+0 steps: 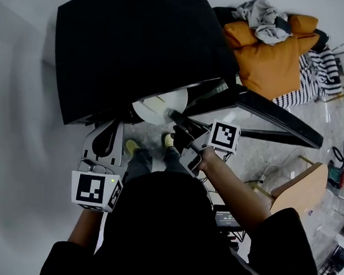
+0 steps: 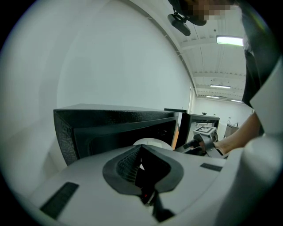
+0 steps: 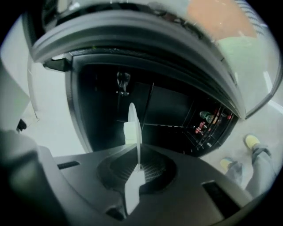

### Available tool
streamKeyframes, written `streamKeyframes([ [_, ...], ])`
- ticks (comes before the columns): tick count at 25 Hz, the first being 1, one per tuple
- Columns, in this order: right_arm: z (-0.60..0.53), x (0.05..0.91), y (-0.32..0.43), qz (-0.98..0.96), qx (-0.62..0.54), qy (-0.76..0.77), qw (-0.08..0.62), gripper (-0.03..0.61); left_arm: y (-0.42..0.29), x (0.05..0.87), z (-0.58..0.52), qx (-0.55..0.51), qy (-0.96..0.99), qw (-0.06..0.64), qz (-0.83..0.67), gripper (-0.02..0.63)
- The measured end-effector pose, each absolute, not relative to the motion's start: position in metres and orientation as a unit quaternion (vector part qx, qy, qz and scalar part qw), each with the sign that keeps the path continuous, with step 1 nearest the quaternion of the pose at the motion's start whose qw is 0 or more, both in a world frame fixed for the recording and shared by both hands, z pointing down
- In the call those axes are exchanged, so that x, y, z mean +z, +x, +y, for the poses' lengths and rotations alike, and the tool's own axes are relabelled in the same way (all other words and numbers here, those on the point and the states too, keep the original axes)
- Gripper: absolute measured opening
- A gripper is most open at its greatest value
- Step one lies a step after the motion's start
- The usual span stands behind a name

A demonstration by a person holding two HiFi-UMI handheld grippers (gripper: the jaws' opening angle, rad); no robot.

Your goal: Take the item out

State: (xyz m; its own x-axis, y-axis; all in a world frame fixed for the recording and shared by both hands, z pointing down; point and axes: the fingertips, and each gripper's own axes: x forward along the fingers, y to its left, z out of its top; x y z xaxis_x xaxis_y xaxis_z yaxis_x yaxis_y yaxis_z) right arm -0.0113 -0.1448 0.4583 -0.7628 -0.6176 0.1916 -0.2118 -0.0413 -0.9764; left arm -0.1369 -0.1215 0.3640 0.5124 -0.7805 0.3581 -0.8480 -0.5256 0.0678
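Both fingers of the right gripper (image 3: pixel 136 170) are clamped nearly together on the rim of a white plate (image 3: pixel 133 126), which sits at the mouth of the open black oven (image 1: pixel 137 48). The left gripper (image 2: pixel 140 170) is closed and empty. Judged step: withdrawal. The next move calls for drawing the plate level, clear of the door (image 1: pixel 274 118).

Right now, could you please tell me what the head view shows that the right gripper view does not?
Only the head view: the left gripper, the orange clothes pile and the wooden chair. Only the right gripper view: the dark inside of the oven, and the right gripper with its jaws shut on the rim of the white plate, seen edge-on. Both: the oven with its door open, the plate, and the person's yellow shoes.
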Motion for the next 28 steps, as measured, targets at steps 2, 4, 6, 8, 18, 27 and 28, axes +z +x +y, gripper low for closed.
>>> streamKeyframes([
  [2,-0.135,0.455,-0.009,0.673,-0.656,-0.304,0.156,0.017,-0.137,0.361,-0.121,0.134,0.858,0.124,-0.481,0.008],
  [4,-0.127,0.451,-0.005,0.673,-0.657,-0.302,0.154,0.017,-0.136,0.360,-0.120,0.131,0.857,0.124,-0.483,0.008],
  [6,-0.119,0.446,-0.001,0.673,-0.659,-0.301,0.152,0.017,-0.136,0.360,-0.118,0.132,0.857,0.122,-0.482,0.008],
  [8,-0.112,0.440,0.003,0.673,-0.660,-0.297,0.152,0.017,-0.135,0.360,-0.116,0.134,0.858,0.121,-0.481,0.008],
  [18,-0.061,0.399,0.024,0.671,-0.677,-0.270,0.138,0.017,-0.117,0.354,-0.111,0.132,0.864,0.118,-0.472,0.008],
  [27,-0.044,0.350,0.048,0.674,-0.676,-0.264,0.137,0.017,-0.098,0.336,-0.108,0.126,0.881,0.100,-0.445,0.008],
  [28,-0.045,0.344,0.049,0.674,-0.677,-0.263,0.138,0.018,-0.098,0.331,-0.110,0.117,0.879,0.104,-0.450,0.008],
])
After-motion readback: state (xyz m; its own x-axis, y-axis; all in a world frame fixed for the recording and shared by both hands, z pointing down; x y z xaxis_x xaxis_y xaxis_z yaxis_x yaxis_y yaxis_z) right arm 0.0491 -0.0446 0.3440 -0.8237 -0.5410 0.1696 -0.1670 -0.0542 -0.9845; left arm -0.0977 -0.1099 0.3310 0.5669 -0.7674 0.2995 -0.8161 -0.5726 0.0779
